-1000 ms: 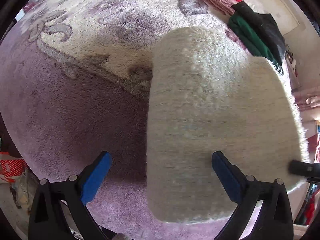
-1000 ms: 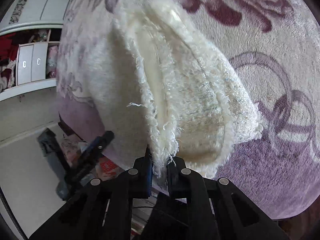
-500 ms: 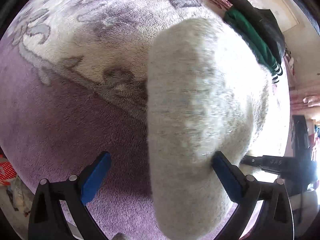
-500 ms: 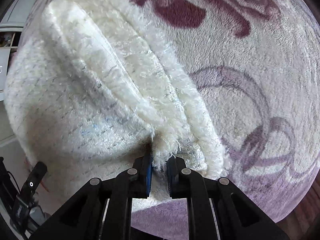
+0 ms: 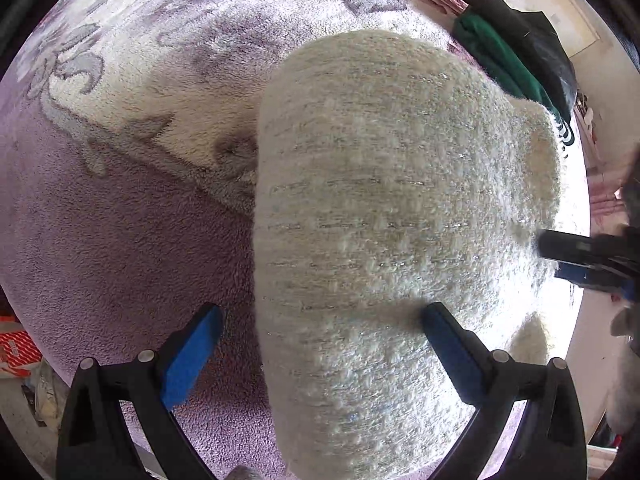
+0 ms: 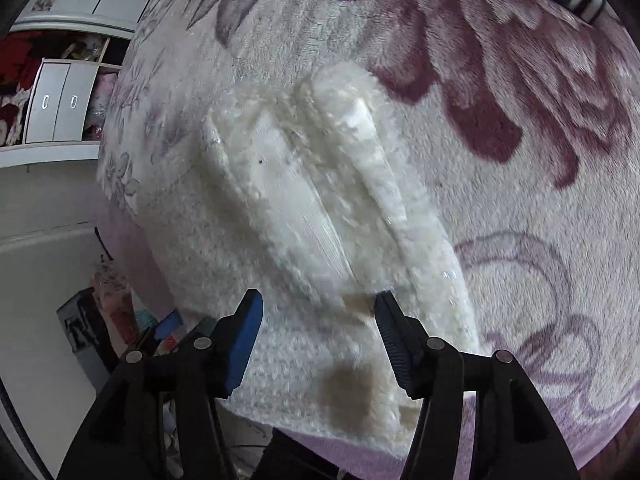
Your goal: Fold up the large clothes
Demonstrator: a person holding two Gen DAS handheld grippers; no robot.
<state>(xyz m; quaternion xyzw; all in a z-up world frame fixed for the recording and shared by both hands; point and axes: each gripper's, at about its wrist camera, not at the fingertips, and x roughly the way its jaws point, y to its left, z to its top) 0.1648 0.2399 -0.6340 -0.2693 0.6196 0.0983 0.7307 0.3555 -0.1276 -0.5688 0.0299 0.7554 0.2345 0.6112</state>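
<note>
Cream sweater (image 6: 320, 216) lies folded on floral blanket (image 6: 520, 208); right claw (image 6: 316, 320), just opened, and left claw (image 5: 320, 340) both gape w/o grip, so thick plush may spring back, undoing fold.

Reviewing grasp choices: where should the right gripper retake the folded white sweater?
Probably the fringed layered edge of the white sweater, from above: its layers stack there and stand proud of the blanket. The right gripper, jaws just opened, already straddles it.
</note>
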